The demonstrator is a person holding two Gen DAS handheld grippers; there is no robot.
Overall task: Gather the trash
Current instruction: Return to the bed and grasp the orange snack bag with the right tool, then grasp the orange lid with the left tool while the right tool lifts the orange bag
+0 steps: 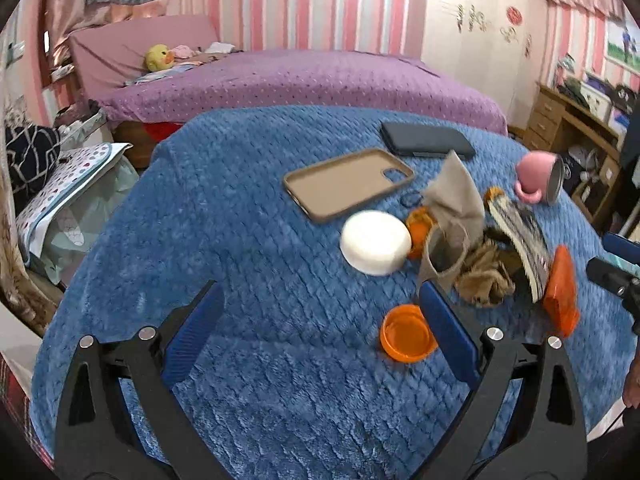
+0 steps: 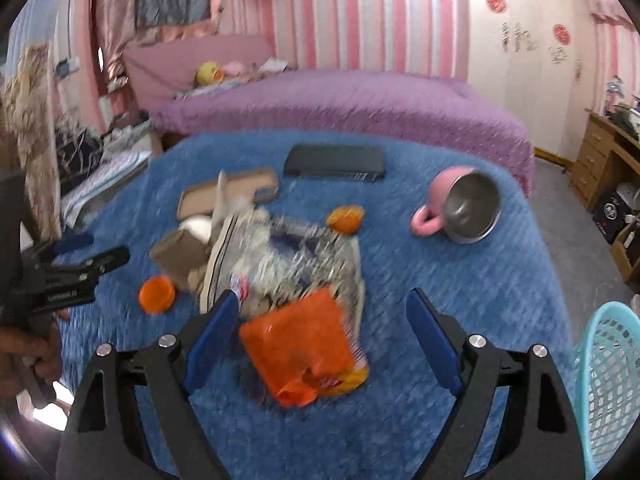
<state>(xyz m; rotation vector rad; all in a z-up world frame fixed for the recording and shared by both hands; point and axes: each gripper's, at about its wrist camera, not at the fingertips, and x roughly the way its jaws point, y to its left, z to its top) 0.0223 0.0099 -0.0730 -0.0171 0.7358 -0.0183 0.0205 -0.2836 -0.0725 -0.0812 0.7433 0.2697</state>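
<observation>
The right gripper (image 2: 320, 336) is being held with its jaws spread wide and still opening over the orange snack wrapper (image 2: 298, 354), which is lying between the blue pads on the blue quilted cover (image 2: 460, 264); no pad is seen pressing on it. The left gripper (image 1: 320, 336) is likewise being held open with nothing between its jaws, just beside the orange lid (image 1: 408, 334).

The remaining trash is being seen piled mid-cover: a crumpled clear bag (image 2: 296, 256), brown paper scraps (image 1: 486, 276) and torn cardboard (image 1: 452, 200).

Risks judged from here:
- The wrapper is thin and limp, so it may slip or be pinched together with the plush cover.
- The clear bag is overlapping the wrapper and may be dragged along and scattered.
- The phone case (image 1: 348, 184), dark phone (image 1: 426, 140) and pink mug (image 2: 460, 208) are lying near the pile and may be swept up by mistake.
- The turquoise basket (image 2: 608, 380) is standing off the cover's edge, so a loose grip may drop the load short.
</observation>
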